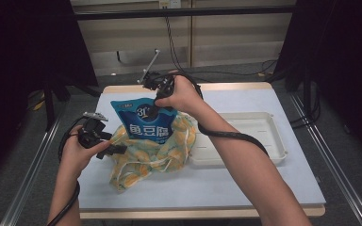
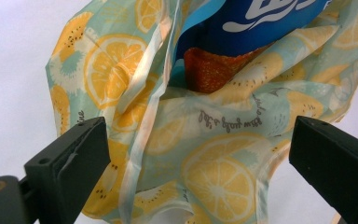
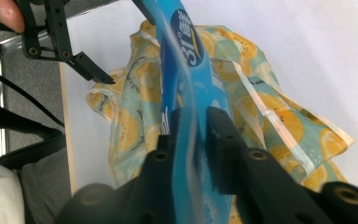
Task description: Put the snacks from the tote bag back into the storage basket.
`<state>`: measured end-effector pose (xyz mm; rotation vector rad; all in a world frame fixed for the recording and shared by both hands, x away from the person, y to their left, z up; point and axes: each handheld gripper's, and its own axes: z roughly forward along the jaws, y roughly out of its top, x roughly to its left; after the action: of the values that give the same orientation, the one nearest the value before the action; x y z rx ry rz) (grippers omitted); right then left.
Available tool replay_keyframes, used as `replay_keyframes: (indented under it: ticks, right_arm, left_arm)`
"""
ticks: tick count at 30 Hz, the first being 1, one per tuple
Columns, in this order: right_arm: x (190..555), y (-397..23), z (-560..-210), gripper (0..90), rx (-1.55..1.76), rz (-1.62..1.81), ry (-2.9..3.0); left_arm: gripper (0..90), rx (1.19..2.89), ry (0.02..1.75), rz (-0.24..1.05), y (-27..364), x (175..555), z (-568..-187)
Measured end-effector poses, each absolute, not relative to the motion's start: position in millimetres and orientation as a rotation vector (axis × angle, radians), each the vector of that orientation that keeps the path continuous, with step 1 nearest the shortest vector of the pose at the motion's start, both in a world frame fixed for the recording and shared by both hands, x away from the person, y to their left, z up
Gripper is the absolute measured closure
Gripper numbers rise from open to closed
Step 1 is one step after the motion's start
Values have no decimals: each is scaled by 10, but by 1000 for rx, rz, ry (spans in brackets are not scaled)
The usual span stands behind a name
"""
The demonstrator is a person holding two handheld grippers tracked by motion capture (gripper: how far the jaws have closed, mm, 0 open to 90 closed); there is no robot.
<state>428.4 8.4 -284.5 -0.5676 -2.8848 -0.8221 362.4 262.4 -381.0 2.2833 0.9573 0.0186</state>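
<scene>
Blue snack pouch (image 1: 143, 123): light, slick, floppy; pinched at top edge by right tongs (image 3: 196, 122); left tongs (image 2: 196, 154) wide near lemon-print bag (image 1: 165, 150).

We see the worktop (image 1: 273, 183) evenly and brightly lit from above, with only soft shadows, while the room's left and right sides fall into darkness. In the right gripper view the near jaws and the pouch (image 3: 191, 93) between them blur; the left gripper view looks soft and slightly washed out.
</scene>
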Motion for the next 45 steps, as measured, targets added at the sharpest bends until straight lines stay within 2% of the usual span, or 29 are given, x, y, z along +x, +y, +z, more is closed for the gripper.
replay_keyframes:
  ticks: [4,20,45]
  right_arm:
    - [4291,78,-2847,897,-546,-826,-2883]
    - [4239,105,-2783,900,-516,-833,-2861]
    - [4169,127,-2171,900,-526,-869,-2883]
  left_arm:
    - [48,2284,955,20,2627,3625,-3809]
    - [52,2306,947,11,2646,3629,-3812]
    - [51,2280,970,5,2678,3585,-3840]
